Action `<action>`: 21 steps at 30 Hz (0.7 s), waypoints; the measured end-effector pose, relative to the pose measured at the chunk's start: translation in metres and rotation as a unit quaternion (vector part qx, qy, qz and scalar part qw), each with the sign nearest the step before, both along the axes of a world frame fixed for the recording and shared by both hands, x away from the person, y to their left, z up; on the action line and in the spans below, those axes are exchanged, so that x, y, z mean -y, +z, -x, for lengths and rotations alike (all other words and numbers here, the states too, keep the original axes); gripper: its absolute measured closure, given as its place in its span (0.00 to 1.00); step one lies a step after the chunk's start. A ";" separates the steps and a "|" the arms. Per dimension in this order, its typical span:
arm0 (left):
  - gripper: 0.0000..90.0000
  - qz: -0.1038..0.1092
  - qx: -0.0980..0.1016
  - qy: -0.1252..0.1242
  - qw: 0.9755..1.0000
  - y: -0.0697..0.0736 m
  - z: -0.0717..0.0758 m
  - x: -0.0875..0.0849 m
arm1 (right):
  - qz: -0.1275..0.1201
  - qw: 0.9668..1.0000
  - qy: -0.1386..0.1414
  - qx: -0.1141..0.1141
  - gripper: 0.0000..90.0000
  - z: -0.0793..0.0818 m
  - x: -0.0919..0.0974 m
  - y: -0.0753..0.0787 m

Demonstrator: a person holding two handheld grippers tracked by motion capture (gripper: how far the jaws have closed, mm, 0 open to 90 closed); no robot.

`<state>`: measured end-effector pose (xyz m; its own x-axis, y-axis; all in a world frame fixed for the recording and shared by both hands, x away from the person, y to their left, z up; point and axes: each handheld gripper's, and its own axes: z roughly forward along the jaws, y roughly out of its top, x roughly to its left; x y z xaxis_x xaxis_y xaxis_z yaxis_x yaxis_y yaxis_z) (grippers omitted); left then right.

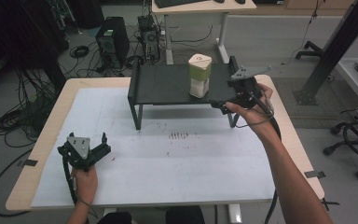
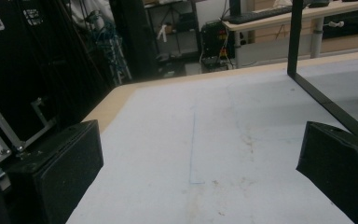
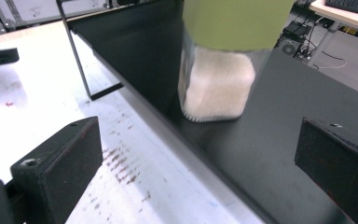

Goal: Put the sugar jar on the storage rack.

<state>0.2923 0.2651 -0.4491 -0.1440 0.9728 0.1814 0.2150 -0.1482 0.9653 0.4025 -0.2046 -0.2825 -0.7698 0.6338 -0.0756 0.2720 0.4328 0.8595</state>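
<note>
With our right claw (image 3: 198, 154) spread wide and empty just short of the green-banded jar (image 1: 199, 74) upright on the black shelf (image 1: 168, 84), we risk toppling it if one jaw clips its side.

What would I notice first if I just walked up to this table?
Probably the tall container with a green band, standing upright on the black shelf at the far side of the white-covered table. The right gripper is beside it at the shelf's right end, open and not touching it. The left gripper sits open near the table's front left corner.
</note>
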 end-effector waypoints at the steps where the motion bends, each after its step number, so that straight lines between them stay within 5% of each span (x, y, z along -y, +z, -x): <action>1: 0.00 0.000 0.000 0.000 1.000 0.000 0.000 0.000 | 0.000 1.000 0.000 0.000 0.01 0.004 0.001 -0.001; 21: 0.00 -0.005 -0.007 0.001 1.000 -0.001 -0.001 0.001 | 0.023 0.999 0.024 0.006 0.01 0.050 0.006 -0.033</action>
